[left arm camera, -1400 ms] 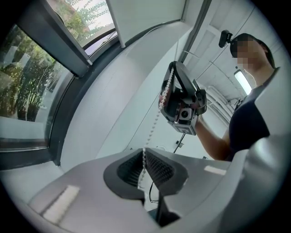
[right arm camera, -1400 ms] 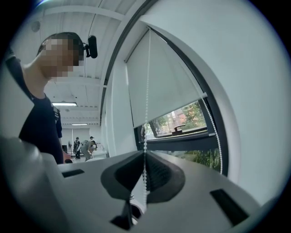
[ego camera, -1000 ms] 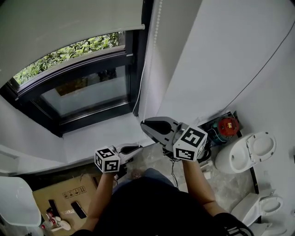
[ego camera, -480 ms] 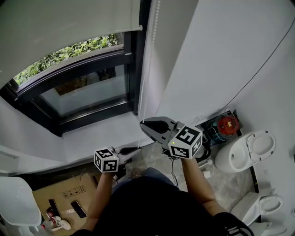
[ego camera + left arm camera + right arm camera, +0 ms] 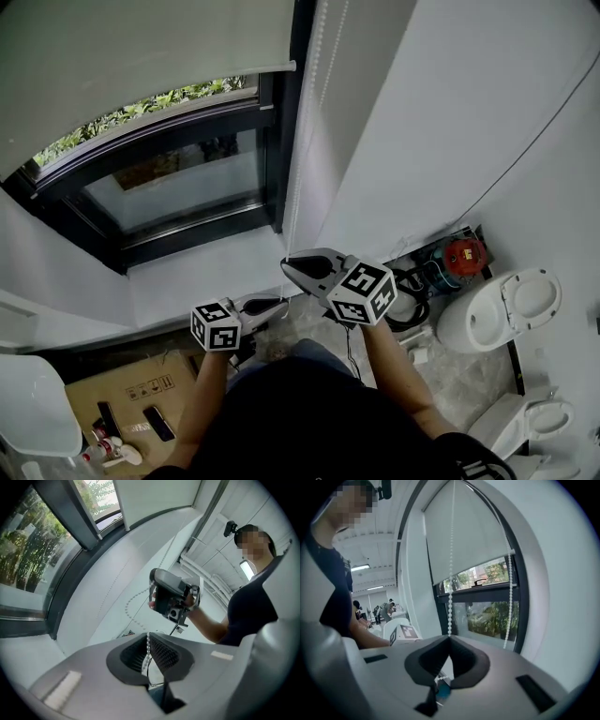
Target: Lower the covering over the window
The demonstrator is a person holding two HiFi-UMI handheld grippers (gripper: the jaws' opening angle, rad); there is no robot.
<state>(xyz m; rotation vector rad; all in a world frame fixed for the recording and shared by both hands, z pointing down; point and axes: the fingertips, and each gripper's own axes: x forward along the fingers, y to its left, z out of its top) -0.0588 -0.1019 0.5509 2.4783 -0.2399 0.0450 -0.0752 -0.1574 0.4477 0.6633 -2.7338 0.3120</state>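
Both grippers are clenched on the bead chain (image 5: 451, 573) hanging just right of the window (image 5: 178, 183). The right gripper (image 5: 287, 266) pinches it higher and the left gripper (image 5: 278, 303) lower. The blind (image 5: 141, 47) covers only the window's upper part, leaving the glass beneath bare. The likeliest trouble is beads slipping through the pads on a quick pull. A pull angled away from the window may also bind the chain at its top. The second strand (image 5: 508, 597) runs nearer the window frame, and snagging it would stall the blind. The sill (image 5: 206, 267) edge lies close below the window. Lower than that, room looks open downward, though the person's body stands close behind.
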